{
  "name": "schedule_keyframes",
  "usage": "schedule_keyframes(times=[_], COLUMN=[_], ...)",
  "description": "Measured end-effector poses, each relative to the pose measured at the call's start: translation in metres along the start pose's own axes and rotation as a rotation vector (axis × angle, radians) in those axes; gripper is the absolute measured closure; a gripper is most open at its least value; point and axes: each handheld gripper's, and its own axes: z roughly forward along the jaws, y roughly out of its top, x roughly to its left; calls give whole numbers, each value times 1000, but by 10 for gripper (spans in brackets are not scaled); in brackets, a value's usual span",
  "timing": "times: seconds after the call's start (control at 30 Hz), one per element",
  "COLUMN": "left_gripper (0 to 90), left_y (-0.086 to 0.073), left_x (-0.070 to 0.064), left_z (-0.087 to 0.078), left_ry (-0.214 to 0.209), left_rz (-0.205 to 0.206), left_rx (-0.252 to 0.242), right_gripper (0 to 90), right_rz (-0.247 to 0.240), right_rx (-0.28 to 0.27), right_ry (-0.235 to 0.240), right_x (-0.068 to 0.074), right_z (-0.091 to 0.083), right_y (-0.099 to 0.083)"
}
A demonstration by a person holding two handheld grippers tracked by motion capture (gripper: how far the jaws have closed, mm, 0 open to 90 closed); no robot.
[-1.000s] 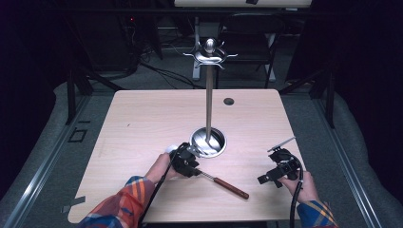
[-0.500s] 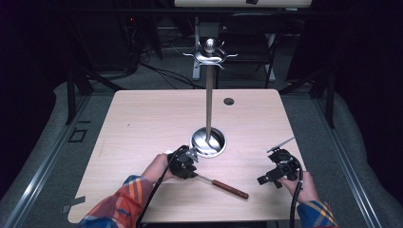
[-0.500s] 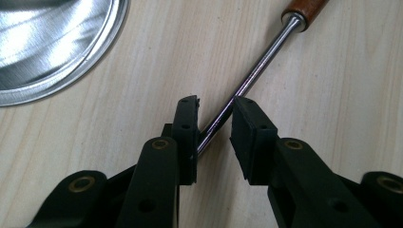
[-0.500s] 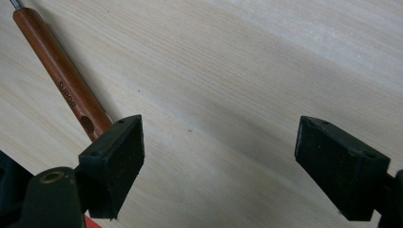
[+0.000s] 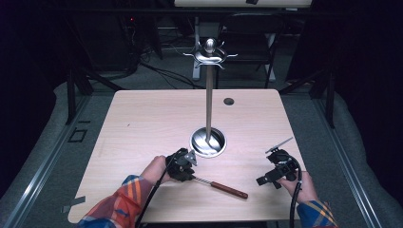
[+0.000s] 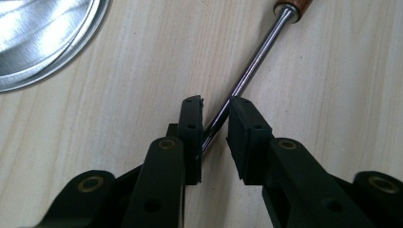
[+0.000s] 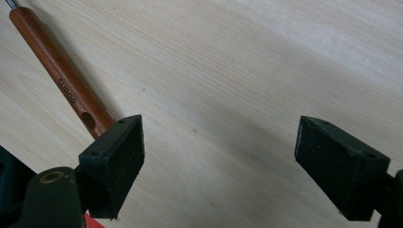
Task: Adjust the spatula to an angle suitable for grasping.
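While the utensil [image 5: 219, 185] lies flat on the desk [image 5: 142, 128] close to its near edge, roughly midway along that edge, the left tongs [image 5: 186, 167] are set down over its metal end. In the left gripper view the steel shaft [image 6: 247, 76] runs slantwise between the two black jaws; one pad touches it and the other stands just off it, so the left tongs [image 6: 215, 110] bracket the shaft with a narrow gap and are not clamped on it. The shaft passes into a reddish wooden handle [image 6: 295, 5] at the top edge of that view, and in the high view that handle [image 5: 229, 189] points toward the near right corner of the desk. A round shiny metal base [image 5: 208, 142] sits near the middle of the desk, just beyond the left tongs, and a slim metal pole [image 5: 208, 102] rises upright from it to a crown of hooks [image 5: 209, 54] at the top; its rim [image 6: 62, 52] shows in the upper left corner of the left gripper view. The right tongs [image 5: 279, 156] rest near the right edge of the desk, well apart from the handle's end, held by a hand [image 5: 304, 186] in a plaid sleeve [image 5: 317, 214]. In the right gripper view the jaws stand wide apart over bare wood with nothing between them, and the handle [image 7: 62, 88] lies beside the left pad [image 7: 116, 161]. A small dark hole [image 5: 229, 101] marks the far part of the desk.
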Motion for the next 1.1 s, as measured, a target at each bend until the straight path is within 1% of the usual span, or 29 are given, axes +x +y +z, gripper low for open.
schedule_keyframes(times=[0.03, 0.1, 0.17, 0.3, 0.33, 0.37, 0.4, 0.47, 0.5, 0.53, 0.57, 0.6, 0.63, 0.73, 0.77, 0.8, 0.83, 0.87, 0.9, 0.97, 1.03, 1.07, 1.1], left_gripper=[749, 748, 747, 728, 728, 728, 729, 733, 734, 735, 734, 735, 735, 737, 738, 740, 744, 752, 757, 762, 764, 766, 767], left_y=[0, 0, 0, -1, -1, -1, -1, -2, -2, -3, -3, -3, -4, -5, -5, -5, -5, -6, -7, -10, -14, -15, -15], left_x=[0, 0, 0, 2, 3, 3, 3, 3, 3, 4, 5, 5, 5, 5, 5, 4, 4, 3, 2, 3, 5, 6, 6], left_z=[0, 0, 0, 1, 0, 0, 0, -1, -1, -1, -2, -2, -2, -3, -3, -3, -4, -5, -6, -7, -9, -10, -10], left_ry=[1, 2, -5, -25, -27, -28, -30, -35, -38, -41, -41, -42, -42, -48, -49, -44, -35, -23, -19, -27, -27, -27, -27], left_rz=[3, 3, -3, -17, -19, -18, -15, -22, -24, -27, -25, -33, -33, -39, -41, -39, -31, -23, -21, -29, -52, -60, -60], left_rx=[1, 4, 3, 9, 10, 13, 19, 18, 20, 24, 27, 25, 27, 32, 32, 33, 38, 41, 43, 43, 39, 39, 39], right_gripper=[165, 165, 165, 165, 165, 165, 165, 165, 165, 165, 165, 166, 166, 167, 167, 167, 167, 167, 167, 167, 167, 167, 167], right_rz=[-11, -15, -10, -11, -3, -15, -2, 0, -19, -27, -19, -13, -15, -25, 5, -15, -42, -44, -29, -30, -31, 12, -5], right_rx=[9, 13, 9, 10, -4, 12, -6, -8, 11, 22, 13, 7, 7, 13, -23, 1, 37, 40, 21, 21, 25, -30, -10], right_ry=[9, 9, 16, 5, 3, 0, -5, -3, -4, -6, 4, 5, -1, 0, 4, 0, -5, -10, -8, -7, -5, 7, 0], right_x=[0, 0, 0, 1, 1, 1, 2, 2, 1, 0, 1, 1, 1, 1, 3, 2, 1, 1, 2, 1, 1, 4, 3], right_z=[-1, -1, 0, 0, 1, 0, 1, 1, 0, -1, -1, 0, 0, -1, 2, 0, -2, -2, -1, -1, -1, 3, 2], right_y=[1, 1, 1, 1, 0, 1, 0, 0, 0, 1, 1, 0, 0, 1, -1, 0, 1, 1, 0, 0, 0, -2, -1])
